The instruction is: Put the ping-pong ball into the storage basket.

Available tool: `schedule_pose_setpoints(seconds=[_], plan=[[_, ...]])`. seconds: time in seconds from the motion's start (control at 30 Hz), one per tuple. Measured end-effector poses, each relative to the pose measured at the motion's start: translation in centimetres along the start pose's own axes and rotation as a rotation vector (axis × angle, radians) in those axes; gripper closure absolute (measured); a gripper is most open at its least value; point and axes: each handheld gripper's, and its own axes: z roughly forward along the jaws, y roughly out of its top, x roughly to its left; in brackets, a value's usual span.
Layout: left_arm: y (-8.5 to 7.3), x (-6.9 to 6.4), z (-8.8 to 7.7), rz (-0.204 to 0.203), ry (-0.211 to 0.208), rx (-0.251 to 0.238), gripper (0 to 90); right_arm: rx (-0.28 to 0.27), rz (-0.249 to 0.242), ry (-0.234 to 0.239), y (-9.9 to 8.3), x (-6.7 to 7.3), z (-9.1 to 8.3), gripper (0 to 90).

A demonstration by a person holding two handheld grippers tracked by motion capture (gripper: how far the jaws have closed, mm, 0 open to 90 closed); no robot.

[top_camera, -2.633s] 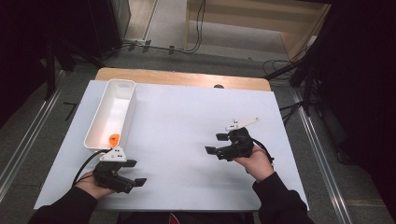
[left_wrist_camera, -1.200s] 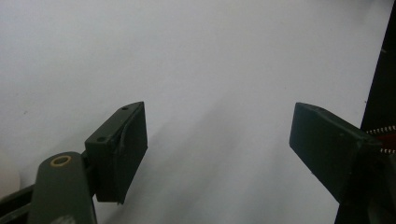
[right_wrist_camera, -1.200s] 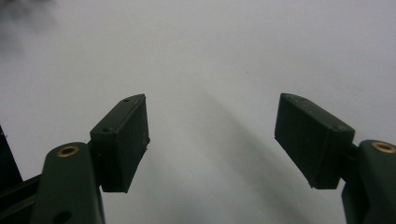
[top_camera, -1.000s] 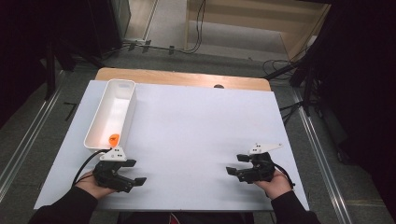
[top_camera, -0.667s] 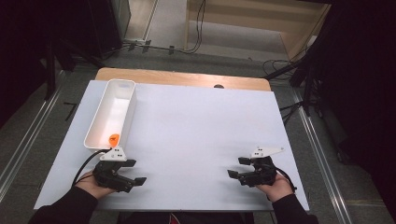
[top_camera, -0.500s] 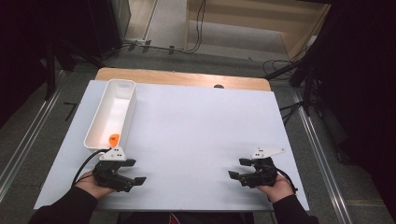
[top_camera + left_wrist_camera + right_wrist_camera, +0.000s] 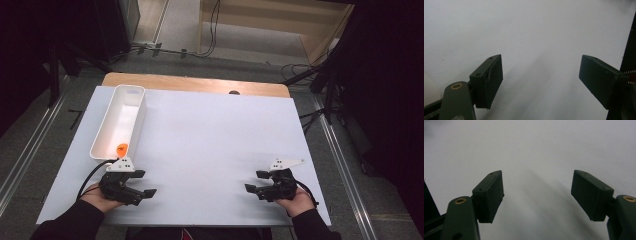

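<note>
High view has both black two-jaw grippers parked at the near edge of the white table (image 7: 215, 130), left gripper (image 7: 140, 184) and right gripper (image 7: 257, 182) well apart from each other. The small orange piece (image 7: 121, 148) sits inside the long white plastic bin (image 7: 134, 116), at its near end just beyond the left gripper, so to me the drop-off looks done with nothing else left on the table. Both gripper views show jaws spread wide with only bare tabletop between them, holding nothing.
</note>
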Motion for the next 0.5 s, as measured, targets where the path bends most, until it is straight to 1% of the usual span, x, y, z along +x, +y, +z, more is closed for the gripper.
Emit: schedule_pose_setpoints(seconds=[0.13, 0.17, 0.43, 0.47, 0.5], plan=[[0.00, -0.01, 0.01, 0.000, -0.001, 0.000, 19.8, 0.001, 0.006, -0.001, -0.02, 0.01, 0.03, 24.7], [0.00, -0.01, 0.00, 0.001, 0.000, 0.001, 19.8, 0.004, -0.001, 0.001, -0.03, -0.03, 0.04, 24.7], [0.00, -0.03, 0.01, 0.002, 0.000, -0.002, 19.8, 0.008, -0.001, 0.001, -0.05, -0.01, 0.05, 24.7], [-0.02, -0.06, 0.01, 0.012, 0.003, -0.013, 19.8, 0.009, 0.001, 0.001, -0.05, 0.00, 0.06, 24.7], [-0.07, -0.11, 0.05, 0.021, 0.016, -0.029, 19.8, 0.009, 0.000, 0.001, -0.04, -0.01, 0.07, 24.7]])
